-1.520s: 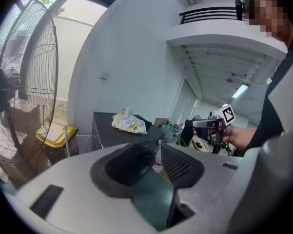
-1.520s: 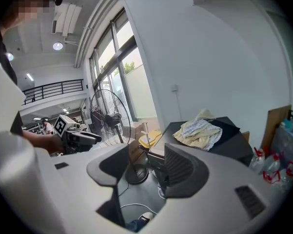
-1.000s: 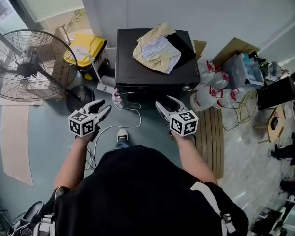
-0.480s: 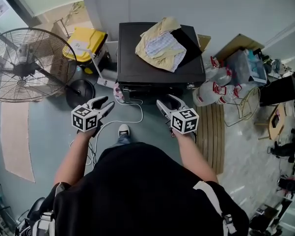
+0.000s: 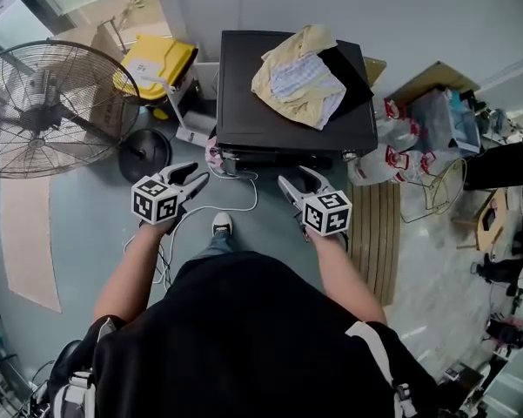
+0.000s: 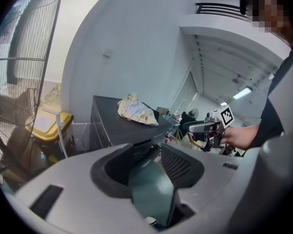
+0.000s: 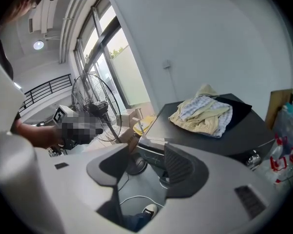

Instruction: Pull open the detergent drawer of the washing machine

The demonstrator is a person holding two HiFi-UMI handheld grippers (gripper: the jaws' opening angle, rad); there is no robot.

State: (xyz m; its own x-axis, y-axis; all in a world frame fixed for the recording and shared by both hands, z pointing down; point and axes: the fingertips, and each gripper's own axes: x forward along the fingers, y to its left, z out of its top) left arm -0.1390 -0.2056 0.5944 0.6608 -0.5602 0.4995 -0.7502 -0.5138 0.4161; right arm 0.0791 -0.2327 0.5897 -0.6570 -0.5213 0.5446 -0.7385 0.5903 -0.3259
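Washing machine [image 5: 252,103] has drawn slightly nearer the left hand-held gripper [image 5: 198,172] and right hand-held gripper [image 5: 294,178], both spread empty.

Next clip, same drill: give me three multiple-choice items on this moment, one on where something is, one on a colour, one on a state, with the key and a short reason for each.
1. Where do the clothes lie relative to the washing machine?
A) under it
B) on its top
C) leaning against its front

2. What colour is the washing machine's top?
A) white
B) red
C) black

3. How are the left gripper and the right gripper?
A) both open and empty
B) both shut on the clothes
C) left shut, right open

Key:
1 B, the head view shows the pile resting on the top.
2 C, the bare surface round the pile is black.
3 A, each gripper view shows its jaws apart with nothing between them.
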